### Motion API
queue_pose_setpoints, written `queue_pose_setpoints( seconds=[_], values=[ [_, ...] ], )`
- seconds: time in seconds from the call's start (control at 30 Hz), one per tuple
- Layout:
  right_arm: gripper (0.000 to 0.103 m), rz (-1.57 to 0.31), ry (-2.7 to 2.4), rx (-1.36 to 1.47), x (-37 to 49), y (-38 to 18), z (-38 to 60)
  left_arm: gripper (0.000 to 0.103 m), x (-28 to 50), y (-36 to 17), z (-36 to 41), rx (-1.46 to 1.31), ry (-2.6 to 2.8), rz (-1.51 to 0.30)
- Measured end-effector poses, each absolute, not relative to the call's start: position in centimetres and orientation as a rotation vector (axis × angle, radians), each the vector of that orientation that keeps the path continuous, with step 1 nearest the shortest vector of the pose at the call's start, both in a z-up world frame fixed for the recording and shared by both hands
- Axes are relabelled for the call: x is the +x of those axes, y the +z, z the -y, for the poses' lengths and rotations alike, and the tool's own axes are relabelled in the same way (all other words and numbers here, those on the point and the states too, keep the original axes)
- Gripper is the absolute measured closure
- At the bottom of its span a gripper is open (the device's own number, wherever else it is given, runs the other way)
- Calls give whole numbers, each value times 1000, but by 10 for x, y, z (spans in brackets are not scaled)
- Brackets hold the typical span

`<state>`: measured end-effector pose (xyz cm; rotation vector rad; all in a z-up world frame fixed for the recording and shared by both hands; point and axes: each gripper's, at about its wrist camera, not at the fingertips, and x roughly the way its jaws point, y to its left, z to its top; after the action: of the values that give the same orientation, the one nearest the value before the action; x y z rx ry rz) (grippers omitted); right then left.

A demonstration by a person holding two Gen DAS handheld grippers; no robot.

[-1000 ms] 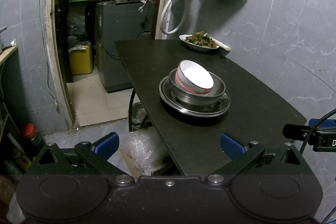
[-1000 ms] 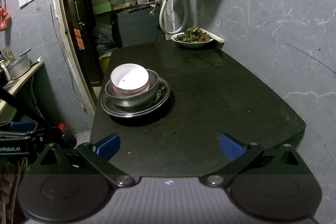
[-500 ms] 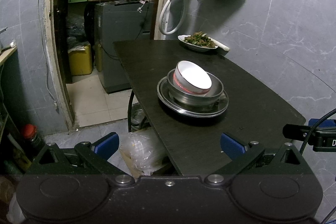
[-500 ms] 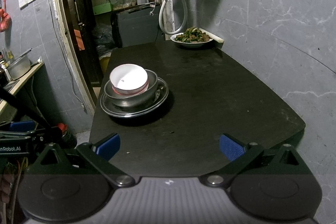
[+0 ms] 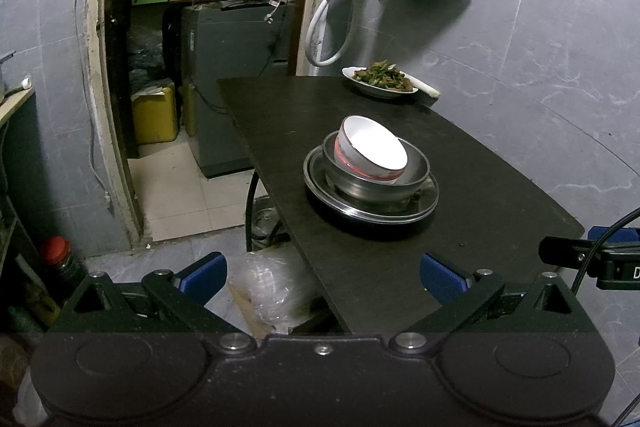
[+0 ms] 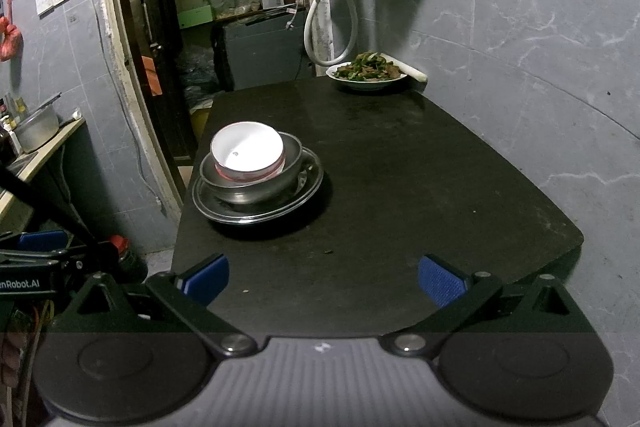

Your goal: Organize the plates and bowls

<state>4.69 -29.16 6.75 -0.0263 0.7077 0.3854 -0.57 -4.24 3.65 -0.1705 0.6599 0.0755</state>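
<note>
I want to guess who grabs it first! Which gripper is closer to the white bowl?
Left, slightly. The left gripper faces the white bowl nearly head-on; the right gripper sits off to its right.

From my remote feed, only viewpoint drift noted vs 1 s ago: stack of white bowl [image 5: 374, 155] in metal bowl [image 5: 416, 173] on steel plate [image 5: 430, 197] sits slightly higher in both wrist views, i.e. both grippers eased back a touch.
</note>
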Motion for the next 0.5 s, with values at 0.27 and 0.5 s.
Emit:
queue_pose_setpoints(
  seconds=[0.27, 0.5],
  values=[
    [0, -709, 386, -27, 46, 67, 291, 1, -6, 37, 42, -172, 74, -657],
    [0, -705, 384, -32, 47, 68, 289, 1, -6, 36, 42, -174, 71, -659]
  ],
)
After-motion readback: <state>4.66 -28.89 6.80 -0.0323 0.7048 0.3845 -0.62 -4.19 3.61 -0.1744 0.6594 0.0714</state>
